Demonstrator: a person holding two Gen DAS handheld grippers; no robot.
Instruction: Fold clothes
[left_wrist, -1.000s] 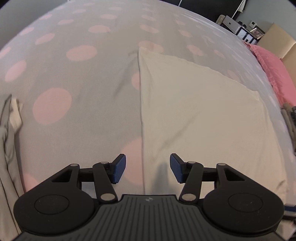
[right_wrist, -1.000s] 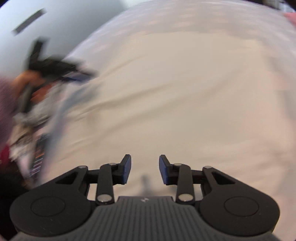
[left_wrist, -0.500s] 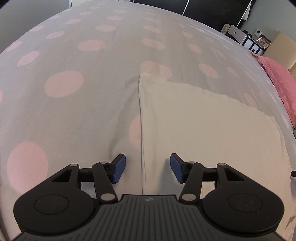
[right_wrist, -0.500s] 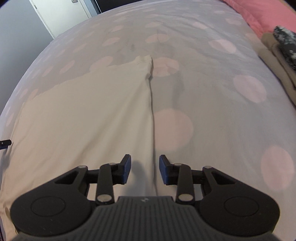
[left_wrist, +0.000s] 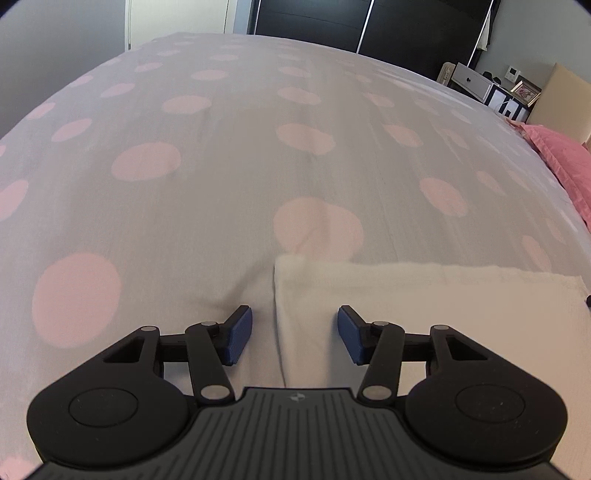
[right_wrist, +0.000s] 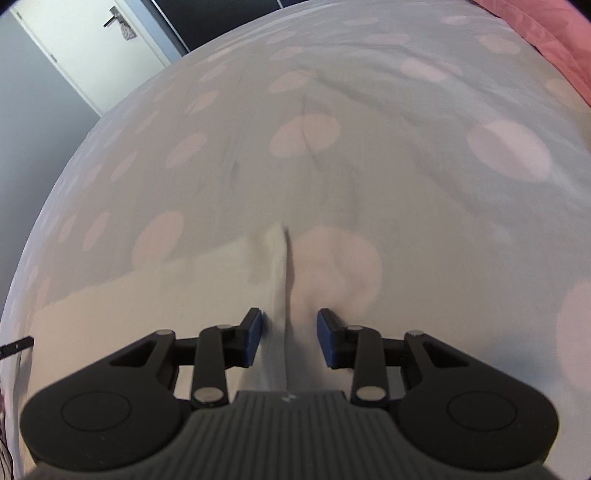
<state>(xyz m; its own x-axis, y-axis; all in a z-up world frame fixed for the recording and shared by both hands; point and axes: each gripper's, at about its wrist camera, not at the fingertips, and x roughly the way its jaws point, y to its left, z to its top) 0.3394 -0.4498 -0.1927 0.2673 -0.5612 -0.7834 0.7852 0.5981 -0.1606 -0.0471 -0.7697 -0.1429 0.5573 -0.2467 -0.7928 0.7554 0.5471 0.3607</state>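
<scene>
A cream folded garment (left_wrist: 424, 314) lies flat on the bed. In the left wrist view its left edge runs between the jaws of my left gripper (left_wrist: 294, 334), which is open and low over that edge near the far left corner. In the right wrist view the same garment (right_wrist: 166, 295) fills the lower left, and its right edge runs between the jaws of my right gripper (right_wrist: 289, 341), which is open and straddles that edge. Neither gripper holds cloth.
The bed cover (left_wrist: 221, 166) is grey with pink dots. A pink pillow (left_wrist: 561, 162) lies at the right, with a white bedside unit (left_wrist: 472, 85) and dark wardrobe doors behind. A white door (right_wrist: 92, 48) stands at the left in the right wrist view.
Both grippers have moved forward along the garment's side edges toward its far corners and lower to the bed. Both stay open. The right gripper's jaws stand a little wider apart than before.
</scene>
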